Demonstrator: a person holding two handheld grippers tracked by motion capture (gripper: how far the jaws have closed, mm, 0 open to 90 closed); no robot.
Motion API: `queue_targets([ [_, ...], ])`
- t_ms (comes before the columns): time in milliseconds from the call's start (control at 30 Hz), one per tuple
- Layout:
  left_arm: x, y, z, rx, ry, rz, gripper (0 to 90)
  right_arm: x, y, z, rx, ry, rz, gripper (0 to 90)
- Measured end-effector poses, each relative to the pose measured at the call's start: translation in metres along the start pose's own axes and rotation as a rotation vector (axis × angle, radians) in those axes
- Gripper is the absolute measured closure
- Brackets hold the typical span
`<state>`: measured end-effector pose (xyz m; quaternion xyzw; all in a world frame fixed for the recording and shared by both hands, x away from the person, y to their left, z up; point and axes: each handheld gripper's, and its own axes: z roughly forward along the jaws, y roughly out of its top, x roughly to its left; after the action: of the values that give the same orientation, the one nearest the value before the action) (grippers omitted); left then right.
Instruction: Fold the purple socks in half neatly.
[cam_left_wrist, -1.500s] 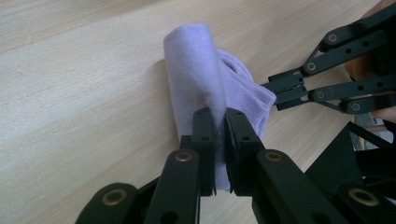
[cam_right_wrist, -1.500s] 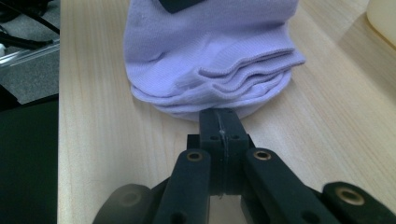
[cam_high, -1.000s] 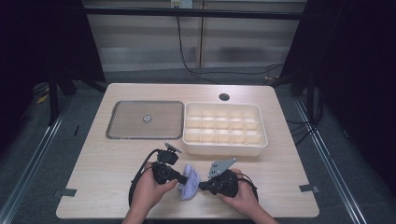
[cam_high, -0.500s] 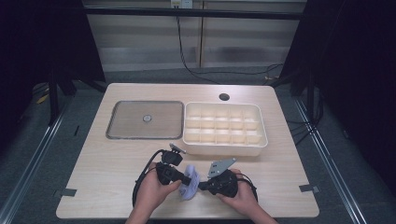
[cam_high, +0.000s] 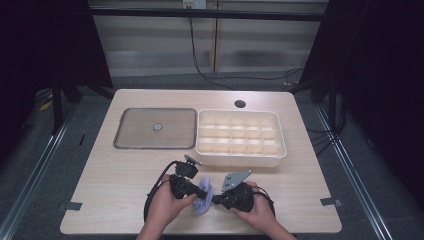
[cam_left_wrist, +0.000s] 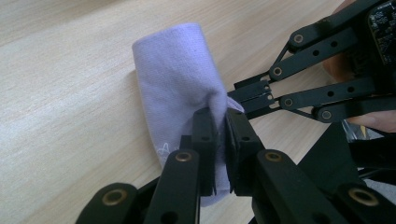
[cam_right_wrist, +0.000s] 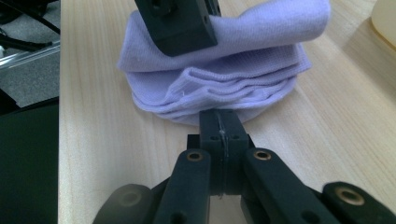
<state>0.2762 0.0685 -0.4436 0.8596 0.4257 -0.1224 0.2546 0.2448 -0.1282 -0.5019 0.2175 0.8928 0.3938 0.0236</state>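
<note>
Between both grippers' closed fingers (cam_left_wrist: 205, 135) sits the folded lilac cloth (cam_left_wrist: 177, 79).

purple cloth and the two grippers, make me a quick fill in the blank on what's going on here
1. Both grippers are shut on a folded cloth whose colour is pale ____.
2. In the high view, the white tray with many compartments sits to the ____ of the flat grey lid.
3. The left gripper and the right gripper hold the cloth near the table's ____ edge, close to the person.
4. The compartments of the white tray hold ____.

Missing words: purple; right; front; nothing
</note>
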Motion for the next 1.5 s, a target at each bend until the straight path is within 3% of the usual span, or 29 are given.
queue_targets([
  [400, -0.006, 0.002, 0.007, 0.015, 0.002, 0.014, 83.4, 0.001, 0.0, 0.0, 0.008, -0.004, 0.001, 90.0],
  [1500, -0.012, 0.001, 0.011, 0.001, 0.015, 0.027, 83.0, 0.003, 0.001, 0.0, 0.01, -0.015, -0.007, 90.0],
])
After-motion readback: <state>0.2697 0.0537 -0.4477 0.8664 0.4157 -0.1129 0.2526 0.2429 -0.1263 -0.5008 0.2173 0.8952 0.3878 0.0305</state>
